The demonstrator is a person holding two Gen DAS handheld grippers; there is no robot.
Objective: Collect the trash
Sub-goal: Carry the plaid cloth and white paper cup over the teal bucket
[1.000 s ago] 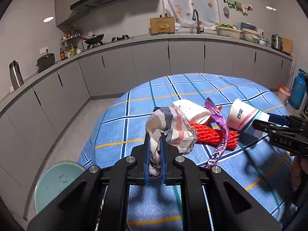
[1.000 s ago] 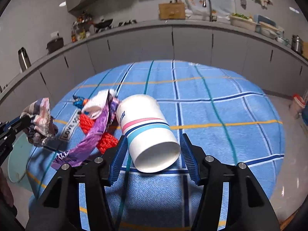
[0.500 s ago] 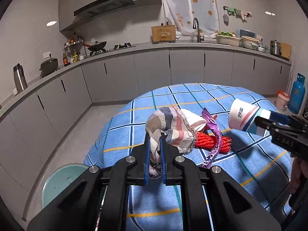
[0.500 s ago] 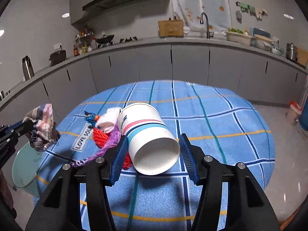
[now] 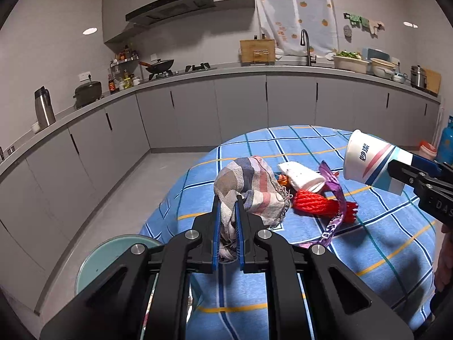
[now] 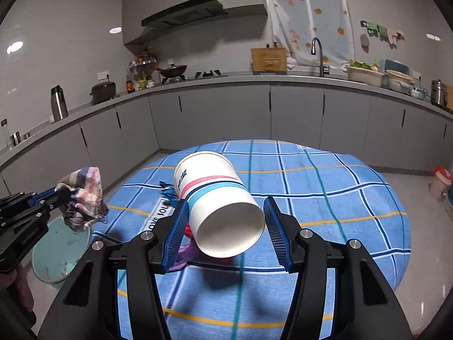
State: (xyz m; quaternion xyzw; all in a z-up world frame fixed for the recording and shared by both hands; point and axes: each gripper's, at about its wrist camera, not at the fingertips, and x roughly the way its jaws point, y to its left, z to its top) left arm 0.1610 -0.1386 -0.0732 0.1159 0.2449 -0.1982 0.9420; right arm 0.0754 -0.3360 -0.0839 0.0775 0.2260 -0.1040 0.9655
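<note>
The left claw (image 5: 227,226) pinches the checked rag (image 5: 249,189) and the right claw (image 6: 225,226) squeezes the paper cup (image 6: 218,201) above the desk (image 6: 339,198), so carry both gently to the green bin (image 5: 113,255) at 7 o'clock.

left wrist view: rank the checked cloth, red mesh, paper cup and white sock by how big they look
1. checked cloth, though nearest the camera
2. paper cup
3. red mesh and white sock look alike; both are partly covered
</note>
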